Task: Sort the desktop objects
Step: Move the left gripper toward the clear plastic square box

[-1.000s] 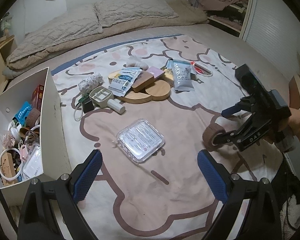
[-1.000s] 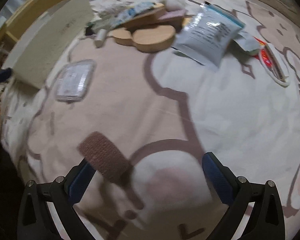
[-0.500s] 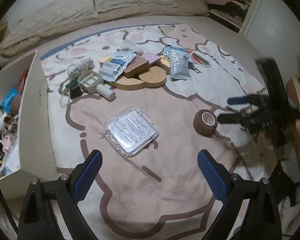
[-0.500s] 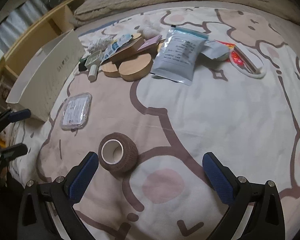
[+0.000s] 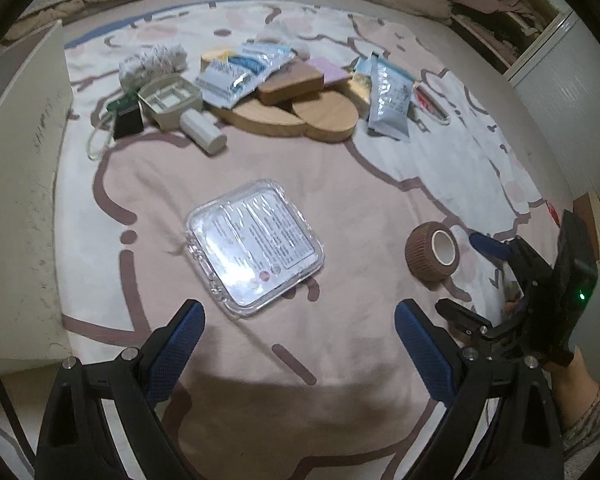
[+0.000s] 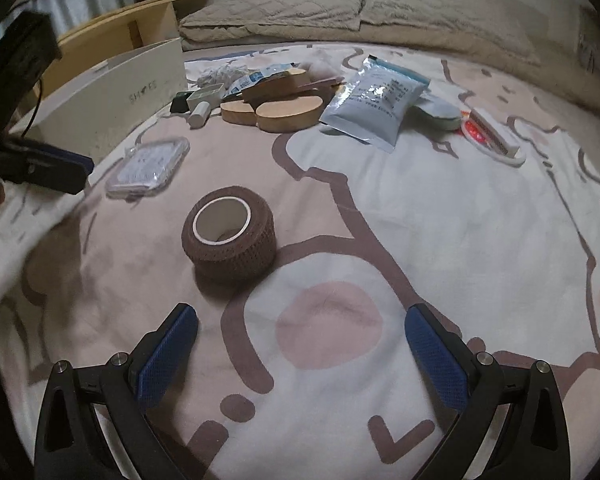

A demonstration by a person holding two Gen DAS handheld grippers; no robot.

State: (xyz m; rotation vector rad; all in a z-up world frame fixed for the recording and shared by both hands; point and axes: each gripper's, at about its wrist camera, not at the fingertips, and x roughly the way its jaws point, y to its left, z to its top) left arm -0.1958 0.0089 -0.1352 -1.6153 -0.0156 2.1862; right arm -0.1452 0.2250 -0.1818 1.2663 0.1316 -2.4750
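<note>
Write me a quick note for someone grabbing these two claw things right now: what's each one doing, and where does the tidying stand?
Left gripper: open, empty, over the clear plastic case.
Right gripper: open, empty, just short of the brown bandage roll, which lies loose on the blanket.
Pile of packets and wooden pieces at the far side is unsorted.
White box stands at the left.
Left: everything on the blanket.

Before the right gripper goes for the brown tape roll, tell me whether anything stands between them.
Nothing visible does. The brown bandage tape roll stands alone on the patterned bedsheet, ahead and slightly left of the open right gripper. Only bare sheet lies between them. The clear plastic case sits farther off to the left.
</note>
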